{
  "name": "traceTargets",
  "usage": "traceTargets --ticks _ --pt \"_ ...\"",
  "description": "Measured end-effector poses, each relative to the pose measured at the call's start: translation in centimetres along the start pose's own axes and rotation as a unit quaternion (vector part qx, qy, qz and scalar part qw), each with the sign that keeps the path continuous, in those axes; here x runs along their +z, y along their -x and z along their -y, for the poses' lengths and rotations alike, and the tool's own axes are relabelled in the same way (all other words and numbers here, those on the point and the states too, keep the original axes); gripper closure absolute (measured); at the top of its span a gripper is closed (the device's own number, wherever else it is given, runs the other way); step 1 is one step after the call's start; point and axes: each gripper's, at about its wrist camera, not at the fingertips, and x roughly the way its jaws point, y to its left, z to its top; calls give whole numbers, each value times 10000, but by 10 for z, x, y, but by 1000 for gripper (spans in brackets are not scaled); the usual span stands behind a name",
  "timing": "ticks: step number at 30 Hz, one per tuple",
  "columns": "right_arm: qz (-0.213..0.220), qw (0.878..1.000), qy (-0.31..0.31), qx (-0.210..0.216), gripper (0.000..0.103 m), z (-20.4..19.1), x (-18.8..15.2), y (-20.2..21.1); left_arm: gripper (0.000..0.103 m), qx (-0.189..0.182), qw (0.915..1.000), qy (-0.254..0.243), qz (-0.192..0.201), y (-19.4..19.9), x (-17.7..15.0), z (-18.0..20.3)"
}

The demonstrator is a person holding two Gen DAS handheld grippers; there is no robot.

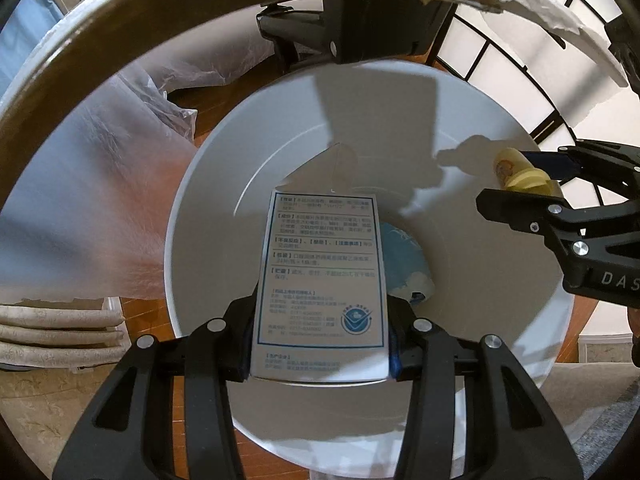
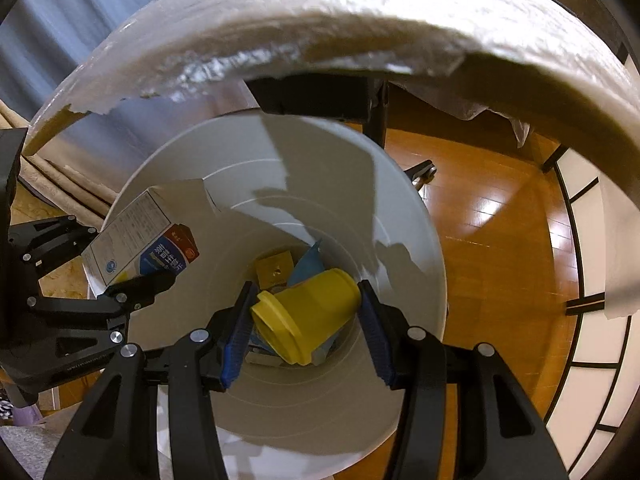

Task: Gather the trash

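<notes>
My left gripper [image 1: 320,344] is shut on a white medicine box [image 1: 320,284] with blue print, held over the open white trash bin [image 1: 500,280]. My right gripper [image 2: 304,328] is shut on a yellow plastic bottle [image 2: 310,314], also over the bin [image 2: 400,216]. In the left wrist view the right gripper [image 1: 524,178] holds the bottle [image 1: 516,170] at the bin's right rim. In the right wrist view the left gripper [image 2: 132,280] holds the box [image 2: 140,240] at the bin's left rim. Blue wrapper [image 1: 404,264] and a brown piece [image 2: 274,268] lie at the bin's bottom.
The bin stands on a wooden floor [image 2: 492,240]. A white tabletop edge [image 2: 320,20] with torn covering arches overhead. Clear plastic sheeting [image 1: 100,184] hangs at the left. A dark-framed white panel [image 2: 592,320] is at the right. Black stand parts [image 1: 360,28] sit beyond the bin.
</notes>
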Motion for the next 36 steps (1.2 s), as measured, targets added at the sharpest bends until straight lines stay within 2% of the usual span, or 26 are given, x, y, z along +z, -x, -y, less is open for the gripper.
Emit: traceTargets --ticks 18,19,20,21,22,27,29,33,35,36 --pt "-153 9999 1 27 53 5 1 1 54 -53 9999 -31 -139 -12 3 -7" --pt "-163 9999 -17 43 50 5 1 1 44 -72 9998 -39 -165 -13 3 -7" --pt "-167 9998 -60 4 35 6 1 2 36 -36 9998 -39 -166 -13 2 -7" --pt "-127 9999 -88 -34 28 6 1 3 24 29 9999 -36 -127 -12 2 -7" --pt "-21 9999 -131 -49 22 7 0 7 23 55 10000 -41 -64 -11 2 -7" --pt "9 9998 -205 -86 22 11 -3 23 23 -40 10000 -70 -42 3 -2 -7" --pt "102 9996 -234 -81 22 12 -5 41 23 -58 9999 -101 85 20 -3 -6" --pt "664 9975 -216 55 19 9 -1 100 23 -274 9970 -75 724 80 1 -8" --pt "1090 9939 -172 -93 14 11 10 127 16 -337 9924 -15 1183 114 13 -14" --pt "1286 9914 -167 -176 14 13 18 137 7 -309 9895 27 1410 127 20 -19"
